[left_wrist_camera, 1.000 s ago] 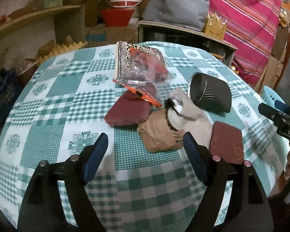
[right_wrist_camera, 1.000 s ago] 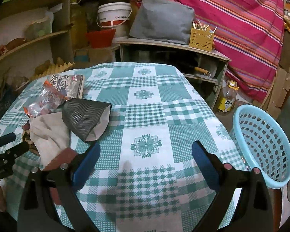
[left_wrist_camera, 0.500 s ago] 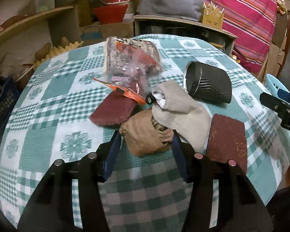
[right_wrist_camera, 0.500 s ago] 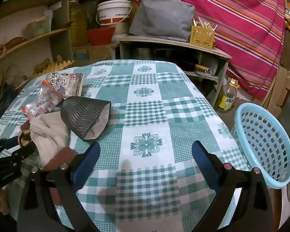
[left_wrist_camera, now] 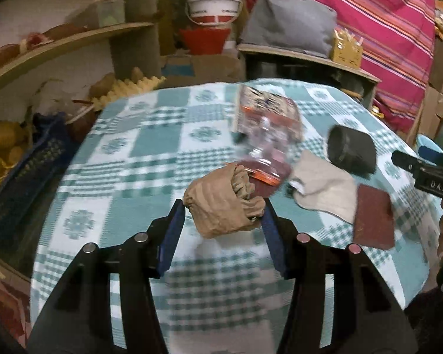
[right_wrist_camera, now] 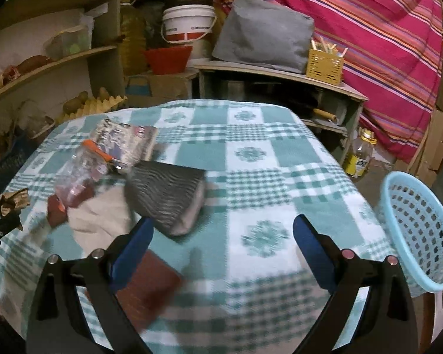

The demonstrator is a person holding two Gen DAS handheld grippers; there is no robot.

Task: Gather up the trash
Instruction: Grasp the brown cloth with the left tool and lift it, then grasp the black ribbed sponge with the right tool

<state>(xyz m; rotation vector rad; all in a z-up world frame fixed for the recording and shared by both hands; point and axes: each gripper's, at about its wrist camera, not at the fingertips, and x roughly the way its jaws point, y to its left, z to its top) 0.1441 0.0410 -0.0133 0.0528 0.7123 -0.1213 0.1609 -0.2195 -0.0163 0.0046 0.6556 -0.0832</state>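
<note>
From the left wrist view, the left gripper (left_wrist_camera: 224, 212) is clamped on a crumpled brown paper bag (left_wrist_camera: 221, 206), held just above the checked bench (left_wrist_camera: 150, 147). Beyond it lie a clear plastic bag (left_wrist_camera: 265, 135), a beige cloth (left_wrist_camera: 325, 188), a dark cup (left_wrist_camera: 351, 152) on its side and a maroon pad (left_wrist_camera: 373, 215).

From the right wrist view, the right gripper (right_wrist_camera: 221, 244) stands wide apart over the bench, holding nothing. A light blue basket (right_wrist_camera: 422, 230) sits beside the bench's right edge.

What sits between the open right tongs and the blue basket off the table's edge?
Nothing: in the right wrist view, only bare checked tablecloth separates the right tongs from the blue basket.
</note>
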